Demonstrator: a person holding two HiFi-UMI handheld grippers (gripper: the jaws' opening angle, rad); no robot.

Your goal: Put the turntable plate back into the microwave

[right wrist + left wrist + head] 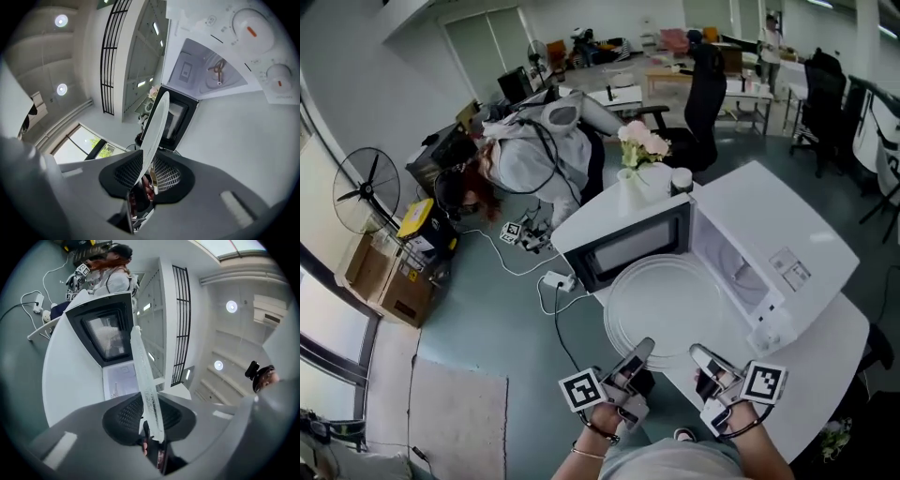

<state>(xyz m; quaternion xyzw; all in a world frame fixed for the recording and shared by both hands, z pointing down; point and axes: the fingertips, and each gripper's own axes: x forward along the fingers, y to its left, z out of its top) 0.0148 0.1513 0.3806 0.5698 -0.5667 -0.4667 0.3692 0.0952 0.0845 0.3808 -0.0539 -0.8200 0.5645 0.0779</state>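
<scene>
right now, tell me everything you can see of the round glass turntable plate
The round glass turntable plate looks translucent and whitish, with a raised rim and faint concentric rings. It is held roughly flat in front of the open white microwave, not yet inside the cavity. The left gripper and the right gripper each pinch its near rim between their jaws, one at either side. Nothing else visibly touches it.

Grey claws (pixel 149 427), black mesh pads (pixel 123 416), marker cubes (pixel 582 390)
</scene>
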